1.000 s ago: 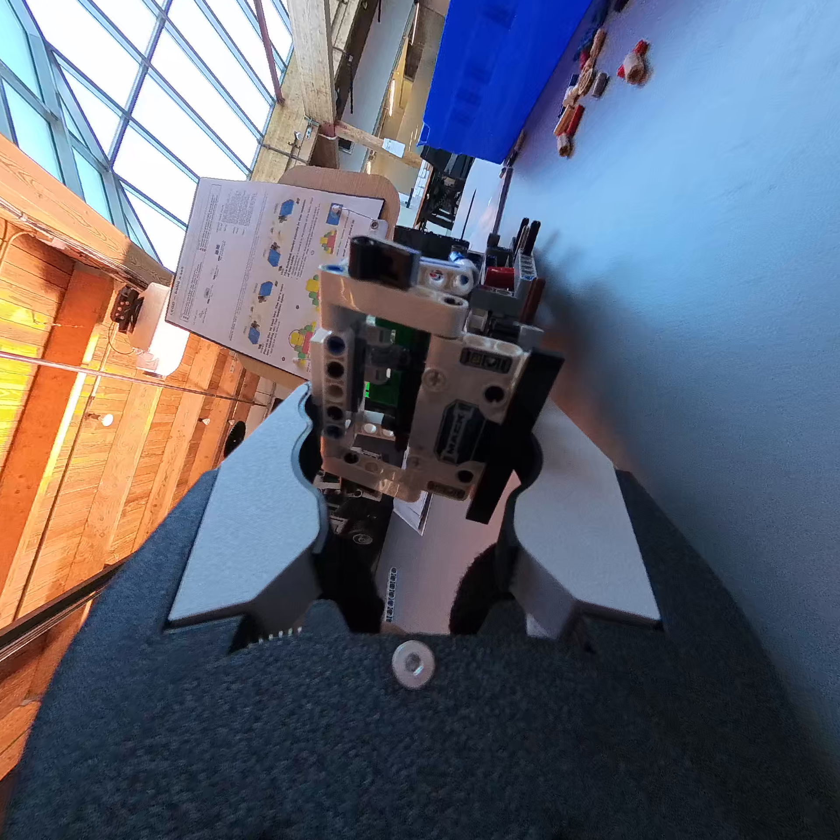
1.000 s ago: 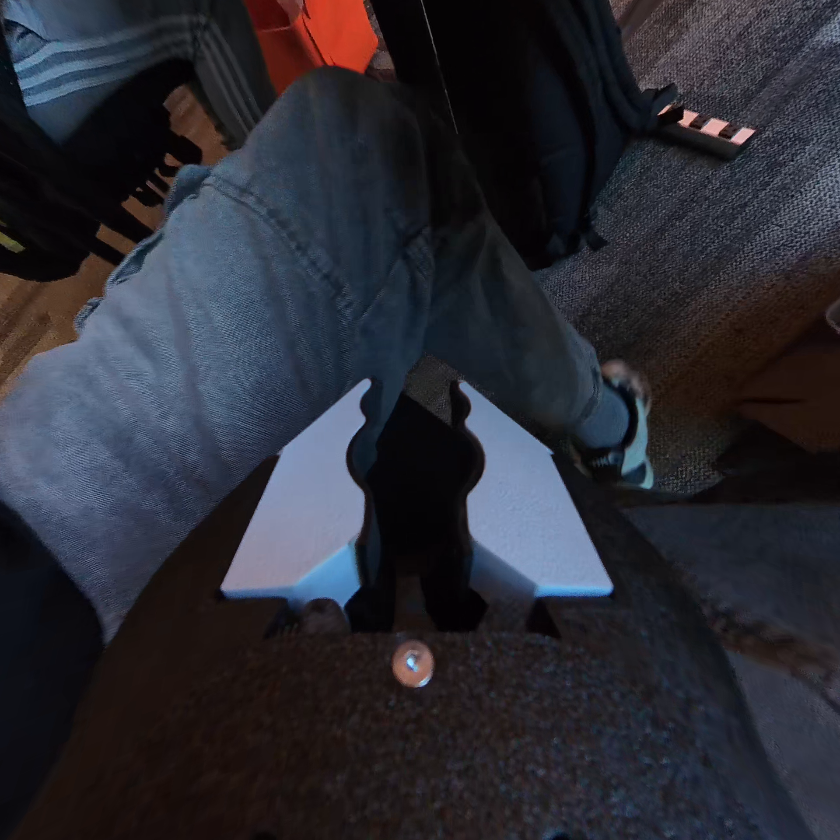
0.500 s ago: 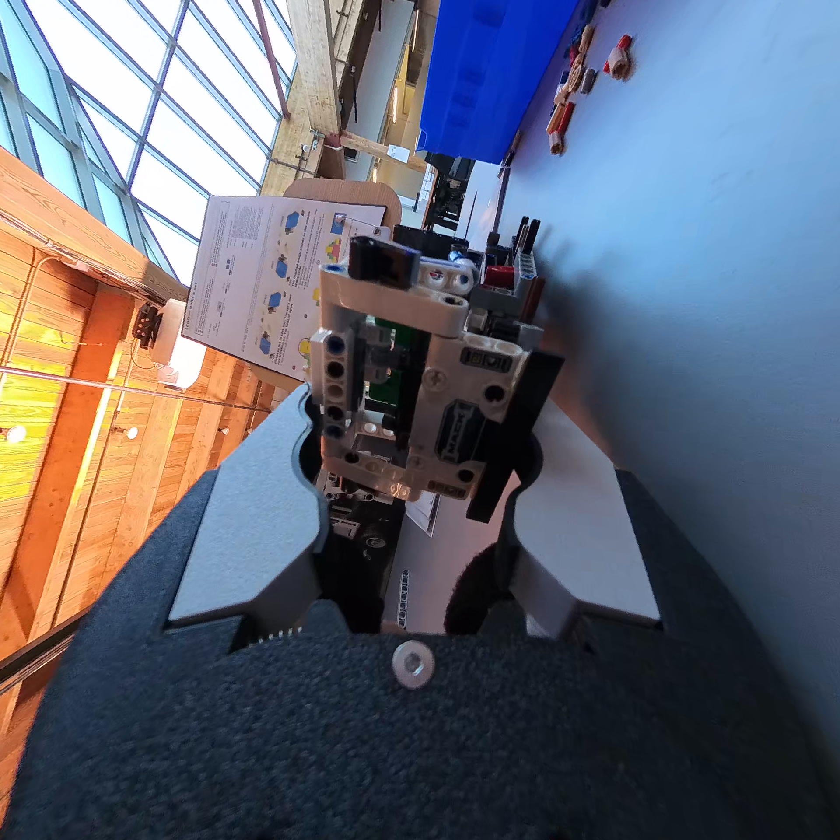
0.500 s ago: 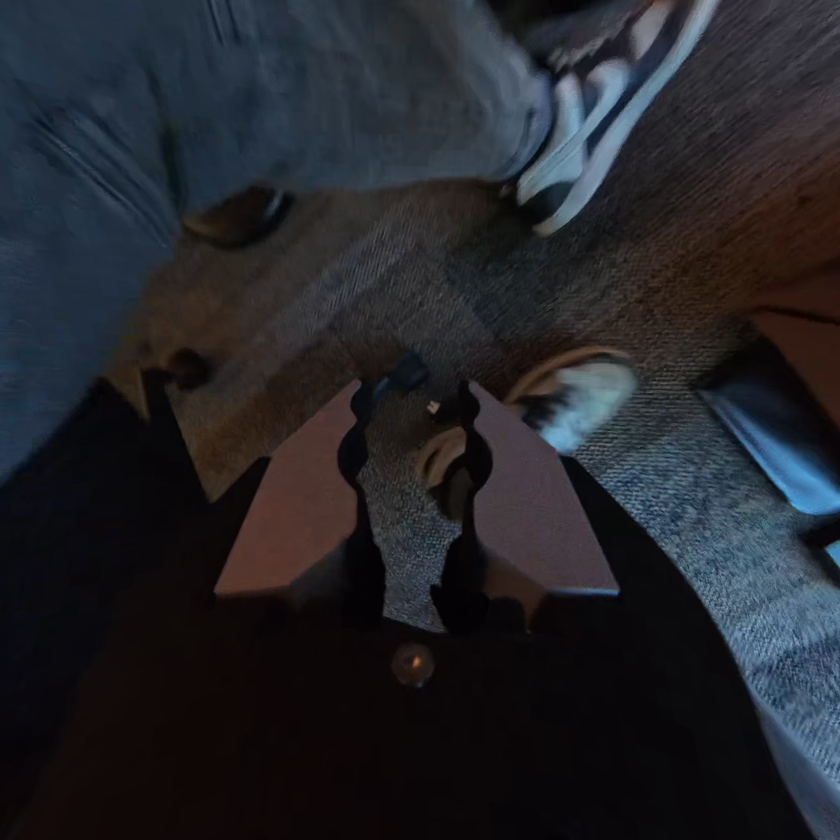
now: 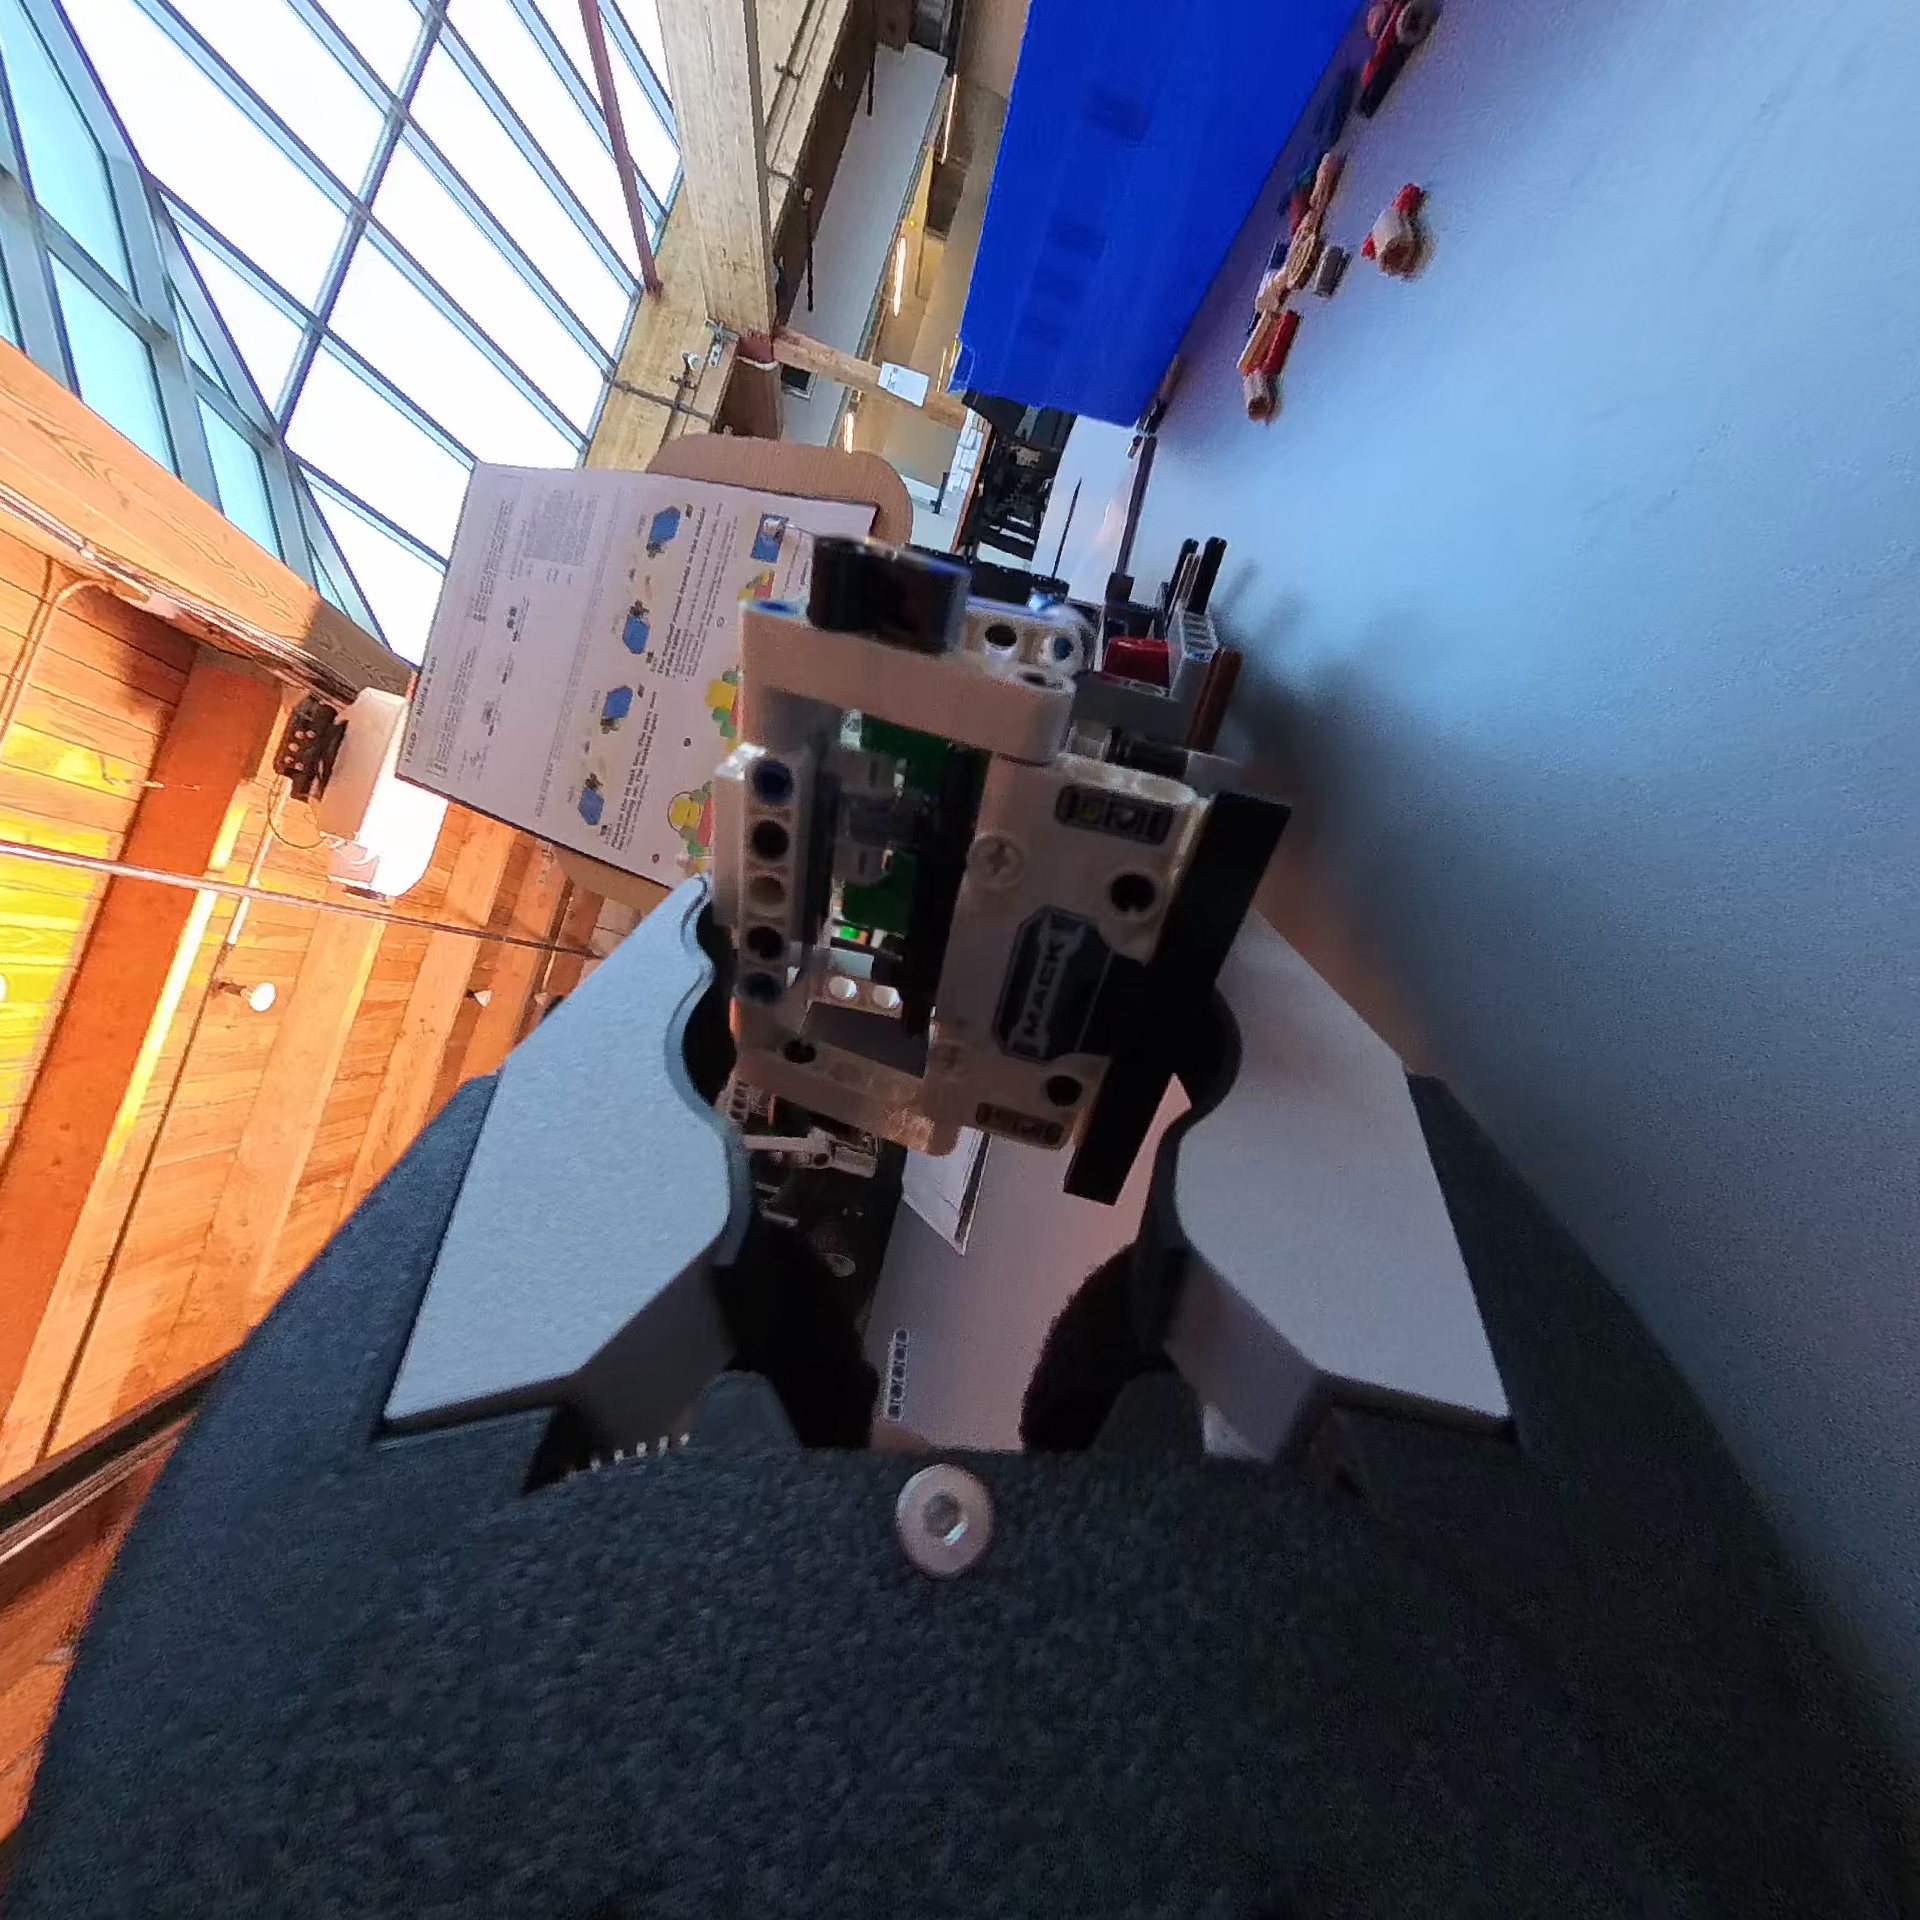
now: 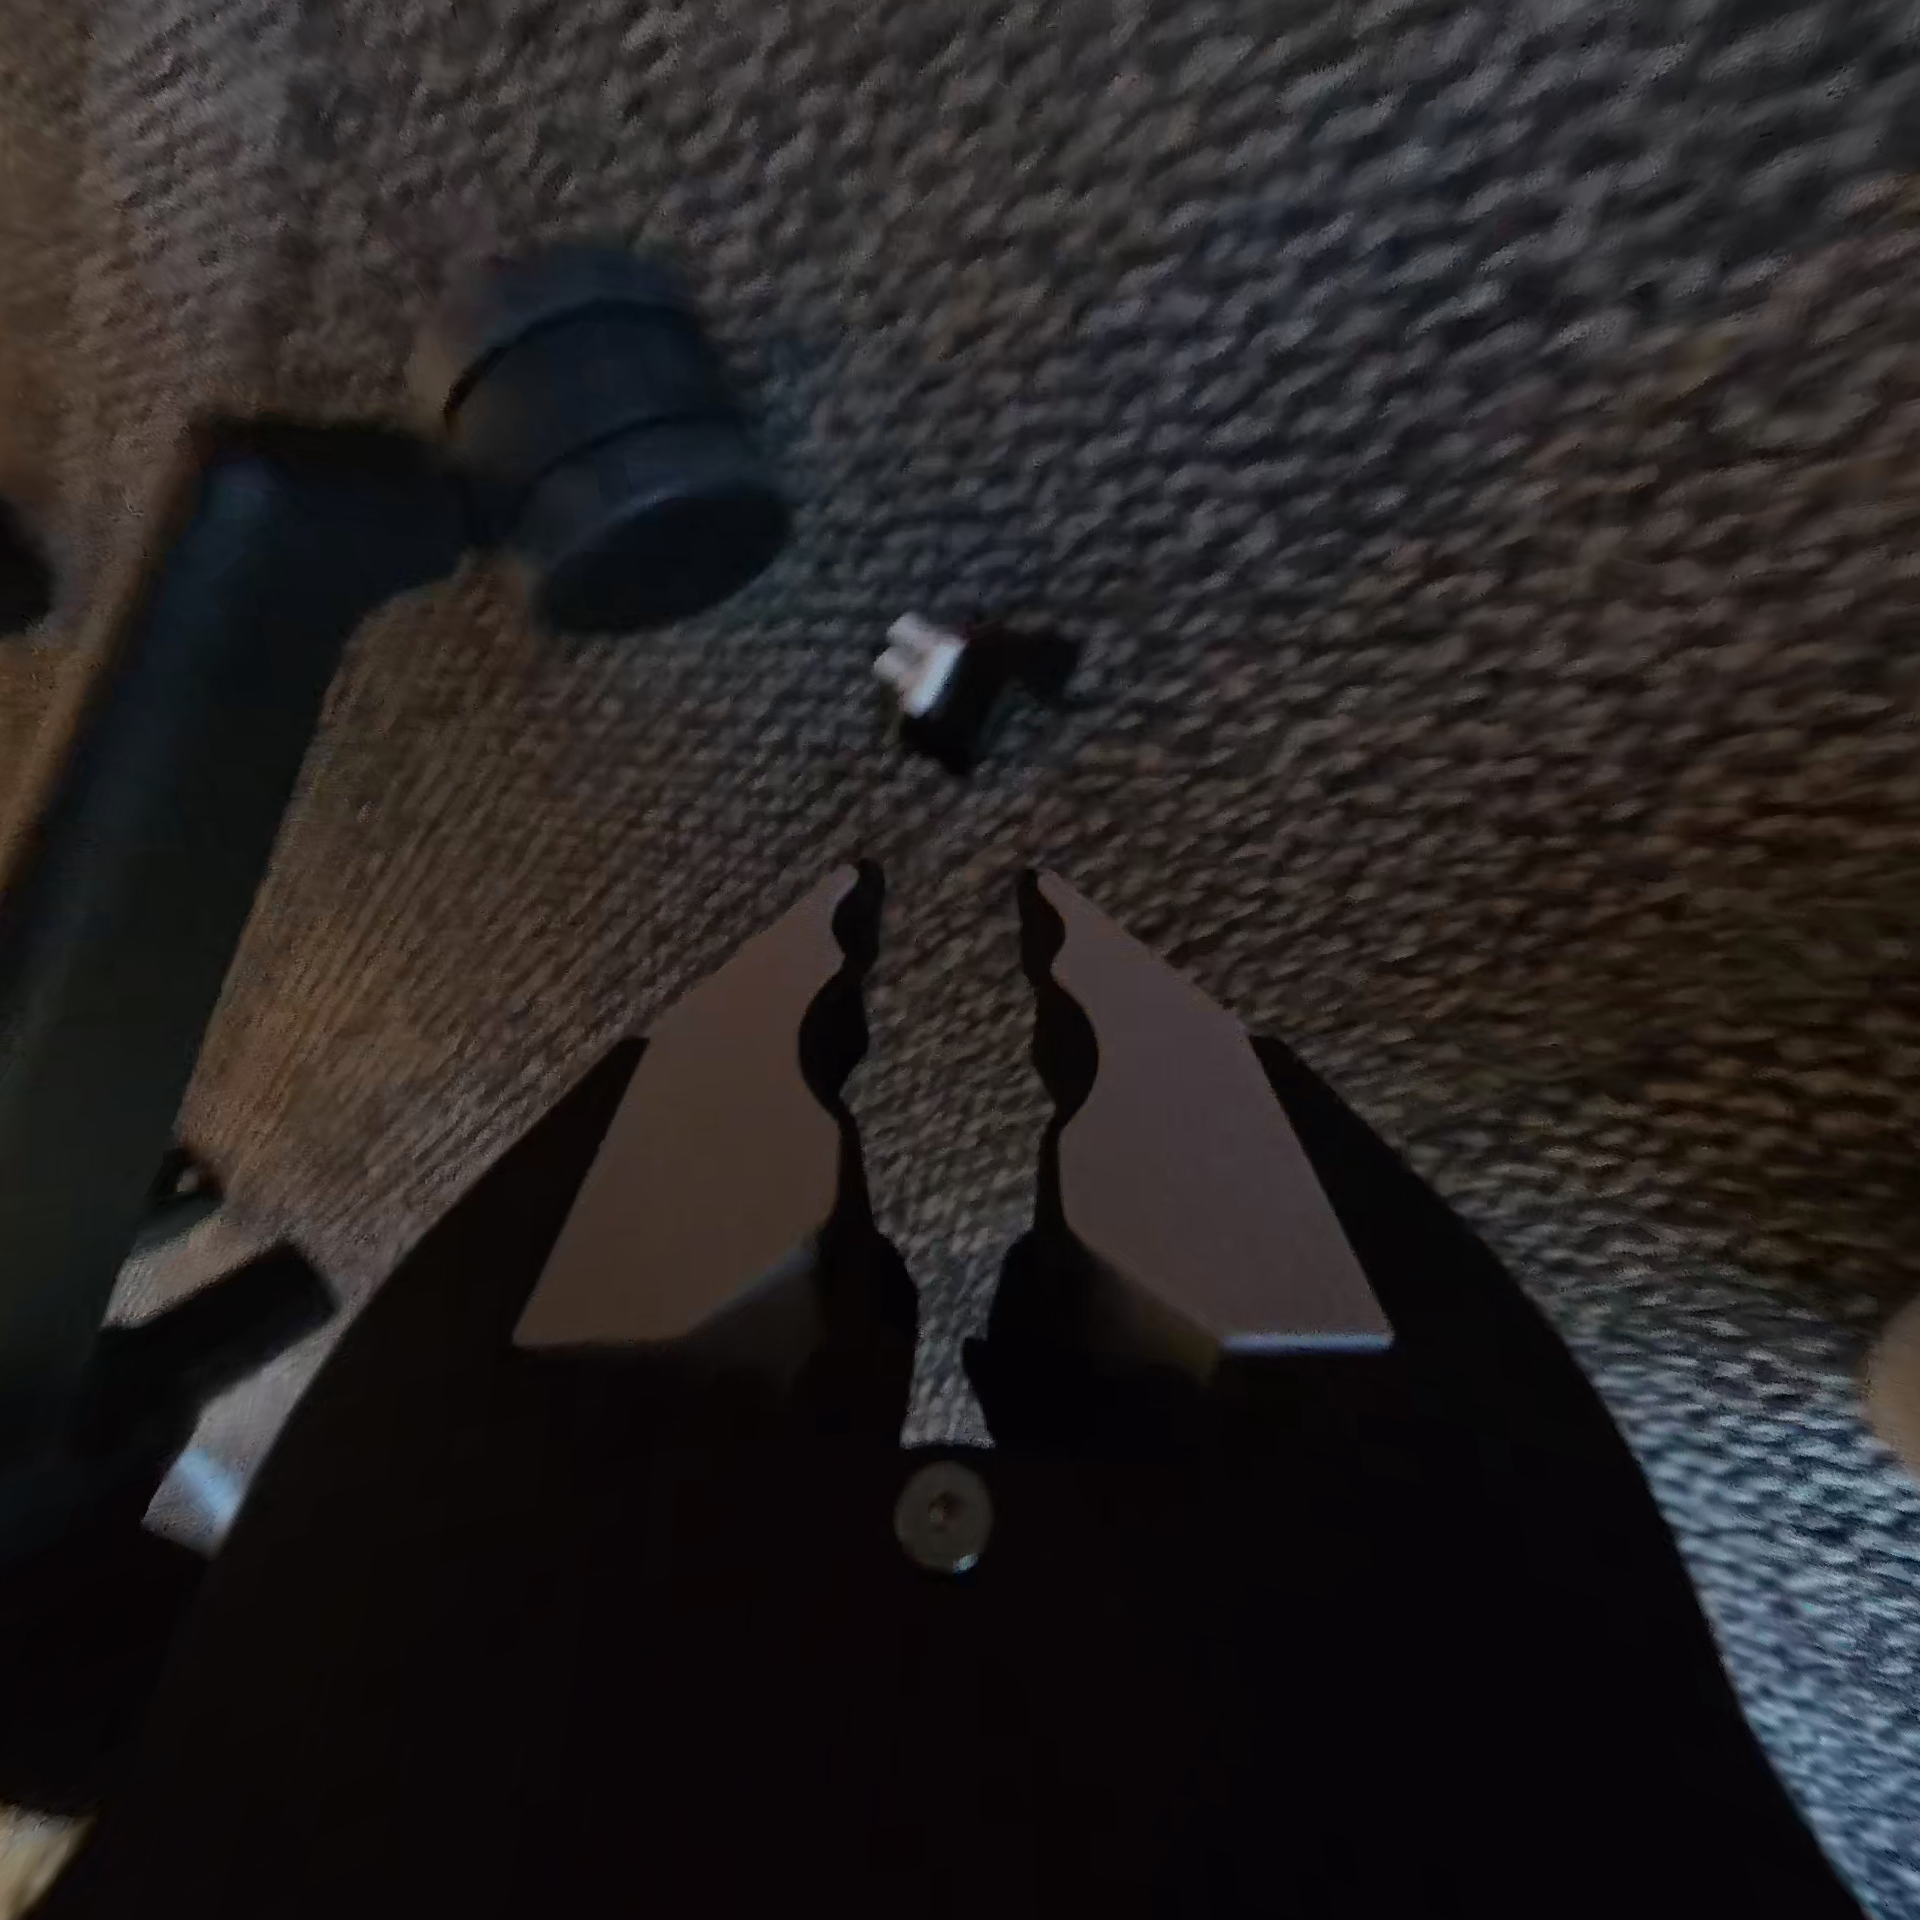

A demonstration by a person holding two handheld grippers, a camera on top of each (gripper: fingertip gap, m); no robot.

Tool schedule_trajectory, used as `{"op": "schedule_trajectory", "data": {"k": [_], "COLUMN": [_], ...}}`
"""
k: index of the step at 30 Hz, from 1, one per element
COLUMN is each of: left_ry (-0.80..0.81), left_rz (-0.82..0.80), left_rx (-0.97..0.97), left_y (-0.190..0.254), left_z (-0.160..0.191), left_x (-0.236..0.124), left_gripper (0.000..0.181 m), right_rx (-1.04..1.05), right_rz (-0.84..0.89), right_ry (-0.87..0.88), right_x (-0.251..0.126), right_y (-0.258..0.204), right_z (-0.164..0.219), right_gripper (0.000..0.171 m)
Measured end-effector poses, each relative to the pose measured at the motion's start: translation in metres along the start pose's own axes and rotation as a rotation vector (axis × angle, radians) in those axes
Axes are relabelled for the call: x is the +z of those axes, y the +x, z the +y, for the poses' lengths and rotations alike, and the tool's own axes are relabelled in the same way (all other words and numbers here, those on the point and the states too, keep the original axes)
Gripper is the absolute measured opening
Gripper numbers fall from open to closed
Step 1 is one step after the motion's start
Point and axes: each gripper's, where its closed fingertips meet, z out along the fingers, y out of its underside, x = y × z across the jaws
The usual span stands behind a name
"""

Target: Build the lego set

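Left wrist view rolled sideways along table [image 5: 1621, 644], right close above carpet [image 6: 1351, 520]

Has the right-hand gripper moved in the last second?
Yes. The right gripper has dropped from the person's knee toward the carpet, its open jaws now aimed at a small white piece lying there.

You have one grey-and-white brick assembly with a green core and black side plates [image 5: 966, 894] gripped in one tool, the left tool [image 5: 961, 1039]. Behind it stands one printed instruction sheet on a cardboard backing [image 5: 603, 675], and one blue cloth [image 5: 1122, 197] hangs farther off. Your right tool [image 6: 948, 894] is the second. One small white-and-black loose brick piece [image 6: 935, 681] lies on the grey carpet floor [image 6: 1351, 416], beside one black round furniture foot [image 6: 634, 499].
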Motion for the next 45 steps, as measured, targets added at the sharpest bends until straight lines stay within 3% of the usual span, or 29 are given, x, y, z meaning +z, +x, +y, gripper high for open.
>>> {"op": "schedule_trajectory", "data": {"k": [2,5,8,12,23,29,35,42,45], "left_ry": [0.008,0.007,0.001,0.009,0.029,0.026,0.016,0.013,0.016], "left_rz": [-0.005,-0.002,0.001,0.006,0.007,0.007,0.008,0.010,0.013], "left_rx": [0.021,0.007,-0.001,-0.011,-0.005,-0.008,-0.006,-0.013,-0.027], "left_y": [0.001,0.000,0.000,-0.001,0.000,0.000,-0.001,-0.001,-0.002], "left_z": [-0.003,-0.002,-0.001,-0.002,-0.009,-0.008,-0.005,-0.004,-0.004], "left_x": [0.000,-0.001,-0.001,-0.003,-0.006,-0.006,-0.004,-0.005,-0.005], "left_gripper": [0.085,0.085,0.085,0.085,0.085,0.085,0.085,0.085,0.085], "right_rx": [0.080,0.237,0.365,0.342,0.318,0.216,0.262,0.160,-0.006], "right_rz": [0.017,-0.016,0.123,0.156,0.367,0.313,0.218,0.100,0.069], "right_ry": [0.078,0.027,0.068,-0.004,0.101,0.027,0.014,0.069,0.070], "right_x": [0.002,0.026,0.033,0.042,0.048,0.049,0.042,0.002,-0.022], "right_y": [0.014,0.000,0.001,0.004,0.005,-0.001,0.000,0.003,-0.003], "right_z": [-0.023,-0.021,-0.015,-0.013,-0.016,-0.021,-0.023,-0.046,-0.057], "right_gripper": [0.027,0.031,0.028,0.035,0.036,0.026,0.011,0.005,0.005]}}
